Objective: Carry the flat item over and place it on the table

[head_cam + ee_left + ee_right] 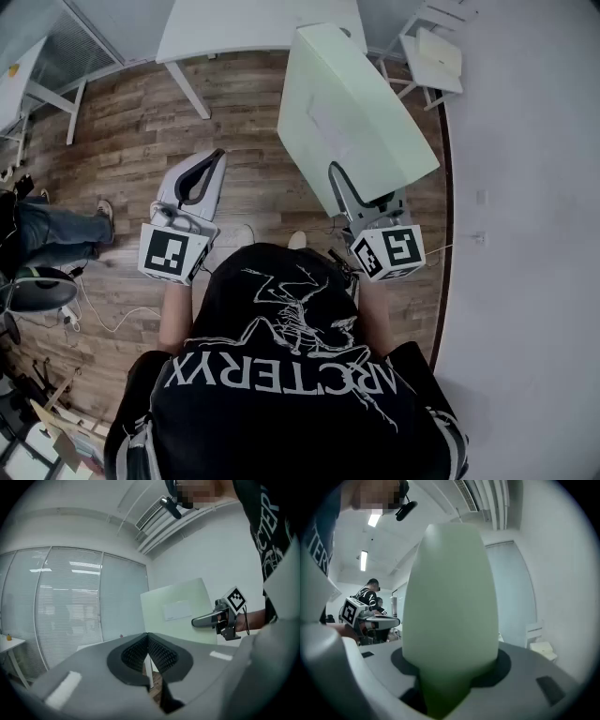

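Board vs jaws: the pale green flat rectangular board [356, 108] sits edge-in between the jaws of the right gripper [339, 183]. The jaws are clamped on its near lower edge, and the board rises out of them.
Board location: upper centre-right of the head view, held up in the air and tilted, above the brown wood-plank floor [122, 131]. Its far corner overlaps the near edge of the white table [234, 28] at the top of the frame. Contact there cannot be told.
Left gripper [216, 161]: jaws closed tip to tip, nothing between them. It is left of the board and apart from it.
Hand pose: both forearms reach forward from the person's black printed T-shirt [281, 375]. The marker cubes sit nearest the body and both sets of jaws point toward the top of the frame.
Left gripper view only: the board's broad face carries a pale rectangular label [177, 610]. The right gripper grips it from the right, and a glass wall with blinds [70, 616] fills the left.
Right gripper view only: the board fills the centre. A second person in a dark top [370, 592] is at mid-left, behind the left gripper.
Head view only: a white chair [433, 52] at upper right and legs in blue jeans [56, 234] at the left edge.
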